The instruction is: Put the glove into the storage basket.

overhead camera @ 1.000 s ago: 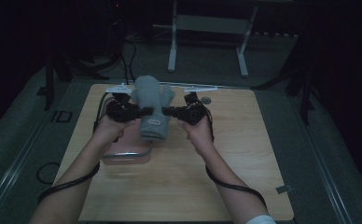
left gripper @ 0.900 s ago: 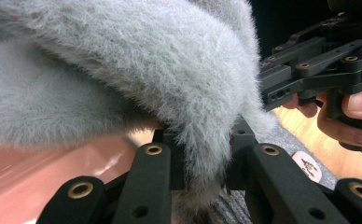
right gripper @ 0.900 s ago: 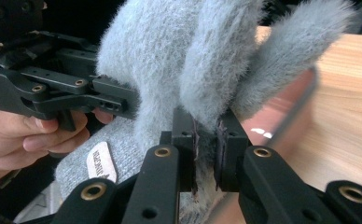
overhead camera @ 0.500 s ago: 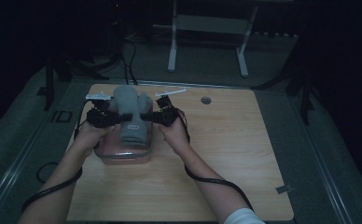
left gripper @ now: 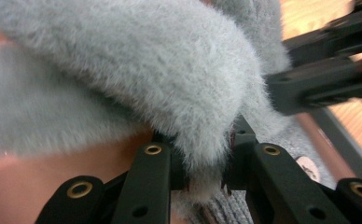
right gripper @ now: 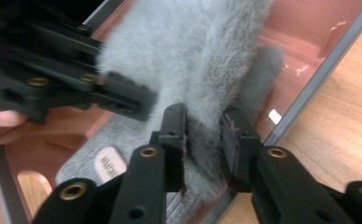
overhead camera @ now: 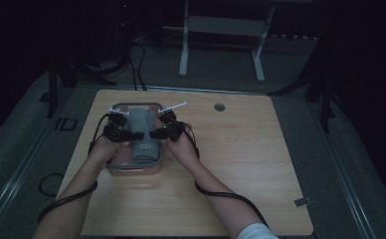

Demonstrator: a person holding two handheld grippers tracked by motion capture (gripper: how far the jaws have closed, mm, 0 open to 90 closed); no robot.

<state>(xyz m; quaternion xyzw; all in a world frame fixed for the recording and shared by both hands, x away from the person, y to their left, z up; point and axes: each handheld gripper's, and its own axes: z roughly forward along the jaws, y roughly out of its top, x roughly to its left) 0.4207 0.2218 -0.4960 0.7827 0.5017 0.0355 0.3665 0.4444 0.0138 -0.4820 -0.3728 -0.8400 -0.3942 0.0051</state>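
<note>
A grey fluffy cloth (overhead camera: 140, 121) lies folded lengthwise in a pinkish bin (overhead camera: 131, 172) with a grey rim, at the table's left. My left gripper (overhead camera: 133, 135) is shut on its left edge, and fluff bulges over the jaws in the left gripper view (left gripper: 202, 163). My right gripper (overhead camera: 153, 134) is at the cloth's right edge. Its jaws have just been opening, and the cloth (right gripper: 202, 56) still fills the gap (right gripper: 203, 140) and touches both pads. Under the fluffy cloth lies a grey knit piece (right gripper: 83, 172) with a small label.
The bin's grey rim (right gripper: 305, 93) runs just right of my right gripper, with bare wooden table (overhead camera: 231, 174) beyond it. A small round hole (overhead camera: 219, 106) is in the table's far side. Cables trail from both grippers toward the near edge.
Both grippers have carried the fluffy cloth left and down from above the table's middle into the bin. The cloth now rests inside it.
</note>
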